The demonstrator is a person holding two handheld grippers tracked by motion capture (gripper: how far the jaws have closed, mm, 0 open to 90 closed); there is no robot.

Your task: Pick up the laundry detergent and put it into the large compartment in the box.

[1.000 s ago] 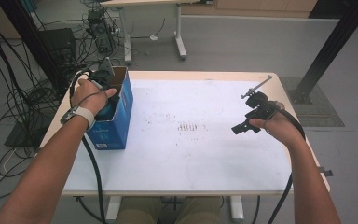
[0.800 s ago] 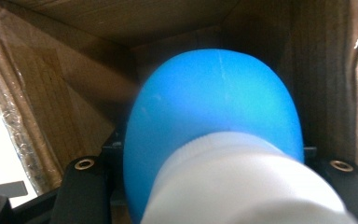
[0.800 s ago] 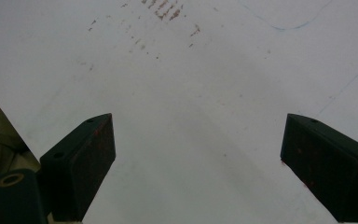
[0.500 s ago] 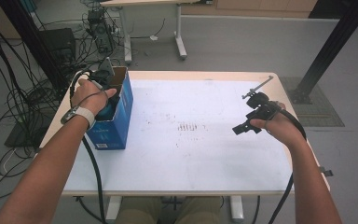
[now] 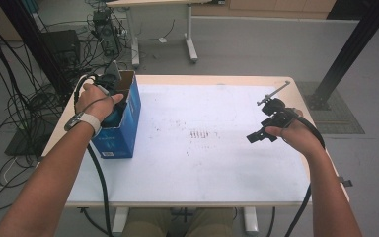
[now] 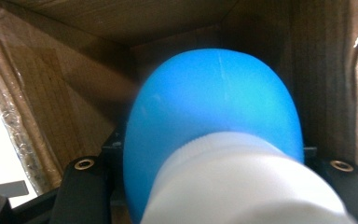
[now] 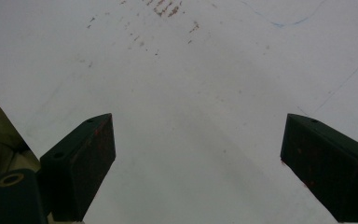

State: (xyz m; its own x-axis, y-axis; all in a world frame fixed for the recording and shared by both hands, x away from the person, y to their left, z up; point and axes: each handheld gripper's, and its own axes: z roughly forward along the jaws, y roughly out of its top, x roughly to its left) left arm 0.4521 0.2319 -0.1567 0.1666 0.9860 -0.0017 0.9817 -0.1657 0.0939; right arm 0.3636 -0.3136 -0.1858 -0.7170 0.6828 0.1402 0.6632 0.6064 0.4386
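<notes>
Blue bottle [image 6: 214,116] with white cap, held between jaws of left gripper [image 5: 112,106], down inside open cardboard box [image 5: 128,106]; brown inner walls close around bottle in left gripper view; box blue outside, standing at far left of white table [image 5: 202,163]; left hand [image 5: 96,101] over box opening; right gripper [image 5: 264,134] well apart at right side, above bare tabletop, jaws spread wide, nothing between them; dark scuff marks [image 5: 200,134] near table middle.
</notes>
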